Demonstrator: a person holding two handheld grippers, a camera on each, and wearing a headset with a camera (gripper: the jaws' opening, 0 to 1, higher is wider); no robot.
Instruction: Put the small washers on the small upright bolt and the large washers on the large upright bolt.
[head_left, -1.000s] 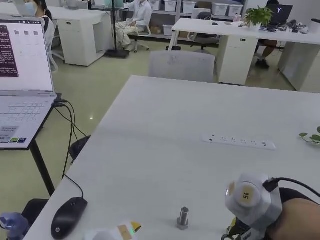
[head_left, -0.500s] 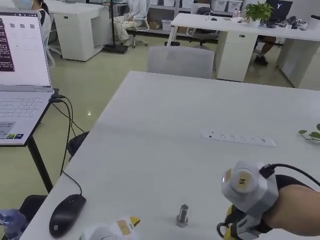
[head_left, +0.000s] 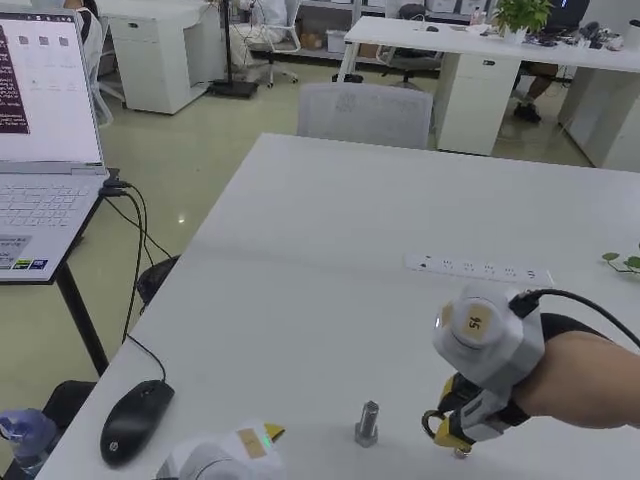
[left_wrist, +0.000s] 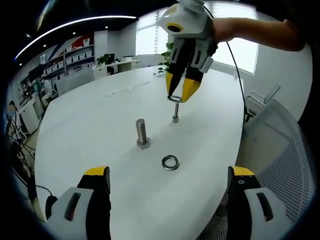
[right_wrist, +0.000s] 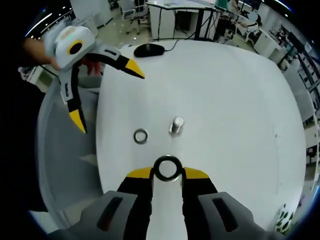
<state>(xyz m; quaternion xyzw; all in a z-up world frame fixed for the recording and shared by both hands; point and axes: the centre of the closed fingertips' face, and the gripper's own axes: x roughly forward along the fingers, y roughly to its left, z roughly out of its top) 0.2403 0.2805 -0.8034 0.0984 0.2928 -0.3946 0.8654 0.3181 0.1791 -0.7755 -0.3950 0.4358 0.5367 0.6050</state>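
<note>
The small bolt (left_wrist: 176, 118) and large bolt (left_wrist: 142, 134) look bare. The right gripper (left_wrist: 176, 98) pinches one washer (right_wrist: 167, 168), the left gripper (right_wrist: 107, 100) gapes wide; a loose washer (left_wrist: 170, 162) waits.

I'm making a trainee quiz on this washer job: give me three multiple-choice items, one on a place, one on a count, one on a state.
1. Where is the loose washer? A) on the table beside the large bolt B) on the large bolt C) on the mouse
2. How many bolts stand upright? A) one B) two C) four
3. The right gripper is: A) open B) shut on a washer C) shut on a bolt
Answers: A, it lies flat on the table; B, the large bolt and a small bolt; B, its jaws pinch the washer.
</note>
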